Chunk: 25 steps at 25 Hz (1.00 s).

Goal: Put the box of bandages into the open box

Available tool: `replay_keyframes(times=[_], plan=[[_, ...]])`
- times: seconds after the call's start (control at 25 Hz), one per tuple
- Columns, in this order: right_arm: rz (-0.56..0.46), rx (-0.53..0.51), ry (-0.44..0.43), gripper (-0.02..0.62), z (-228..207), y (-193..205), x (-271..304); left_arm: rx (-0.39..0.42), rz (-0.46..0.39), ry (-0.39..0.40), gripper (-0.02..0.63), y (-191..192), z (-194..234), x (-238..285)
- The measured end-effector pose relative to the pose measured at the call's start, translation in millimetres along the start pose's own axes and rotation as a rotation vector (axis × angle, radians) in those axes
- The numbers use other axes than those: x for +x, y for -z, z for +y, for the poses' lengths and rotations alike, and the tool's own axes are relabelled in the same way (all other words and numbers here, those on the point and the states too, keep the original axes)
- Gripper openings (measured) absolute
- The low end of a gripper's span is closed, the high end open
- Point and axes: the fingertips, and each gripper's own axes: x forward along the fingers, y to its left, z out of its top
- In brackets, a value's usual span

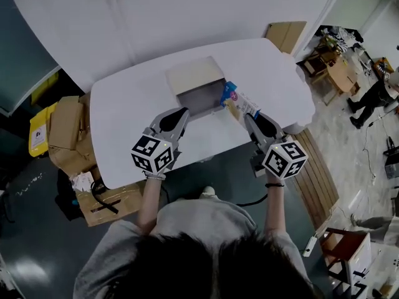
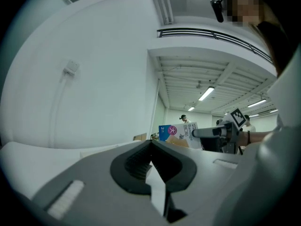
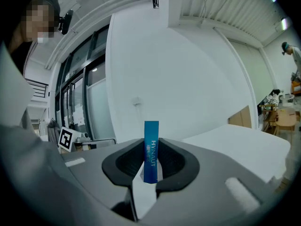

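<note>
The open box (image 1: 198, 87) stands at the middle of the white table (image 1: 124, 111), its pale lid tipped back and its grey inside showing. My right gripper (image 1: 248, 116) is shut on the blue and white box of bandages (image 1: 239, 102), which hangs just right of the open box's right edge. In the right gripper view the bandage box (image 3: 151, 152) stands edge-on between the pads. My left gripper (image 1: 182, 112) hovers at the open box's near left corner, shut and holding nothing. From the left gripper view the bandage box (image 2: 181, 134) and the right gripper (image 2: 196, 133) show beyond the jaws.
Cardboard boxes (image 1: 65, 132) and a yellow bin (image 1: 40, 129) sit on the floor left of the table. A slatted wooden bench (image 1: 319, 173) runs along the table's right side. A person (image 1: 373, 97) stands far right among wooden furniture.
</note>
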Motion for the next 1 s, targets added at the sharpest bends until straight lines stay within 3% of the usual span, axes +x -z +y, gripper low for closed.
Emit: replay_keyframes(times=[0.24, 0.52, 1.0], plan=[[0.044, 0.018, -0.085, 0.095, -11.6, 4.6, 18.0, -0.006, 0.003, -0.074, -0.006, 3.8, 11.8, 7.8], [0.075, 0.039, -0.13, 0.095, -22.6, 7.8, 48.7, -0.018, 0.045, -0.103, -0.006, 11.1, 30.5, 19.0], [0.229, 0.067, -0.16, 0.095, -35.2, 30.1, 120.2, -0.099, 0.102, -0.09, -0.006, 36.3, 81.4, 45.9]])
